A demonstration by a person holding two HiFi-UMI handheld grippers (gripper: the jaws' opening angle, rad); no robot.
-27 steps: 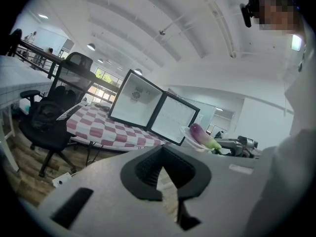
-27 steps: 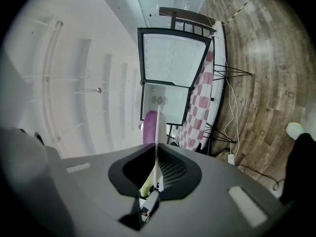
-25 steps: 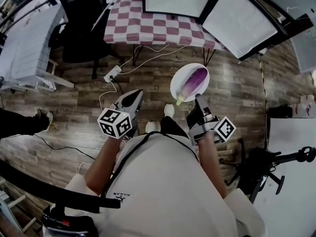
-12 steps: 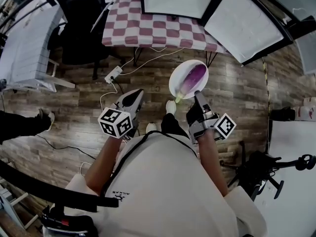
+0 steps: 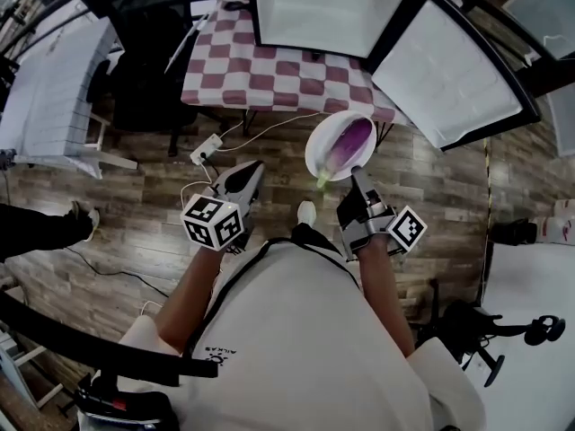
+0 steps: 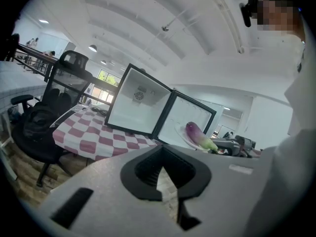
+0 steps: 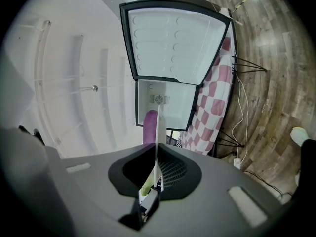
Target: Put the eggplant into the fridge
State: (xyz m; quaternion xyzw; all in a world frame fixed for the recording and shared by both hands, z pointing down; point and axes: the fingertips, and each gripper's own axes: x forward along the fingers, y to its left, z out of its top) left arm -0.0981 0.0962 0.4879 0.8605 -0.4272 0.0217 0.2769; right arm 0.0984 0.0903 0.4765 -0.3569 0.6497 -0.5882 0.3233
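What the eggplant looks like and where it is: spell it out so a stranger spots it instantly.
Find the table with the red-and-white checked cloth and the open white fridge on it. Just in front, the right gripper pinches the rim of a round white plate. The eggplant lies on it: the only purple thing, fading to a green stem.

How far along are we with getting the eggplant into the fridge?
Done: the fridge on the checkered table has its door open. In hand: the right gripper is shut on the rim of the plate carrying the eggplant, above the floor, short of the table. The left gripper is shut and empty. Left: get the eggplant inside the fridge.
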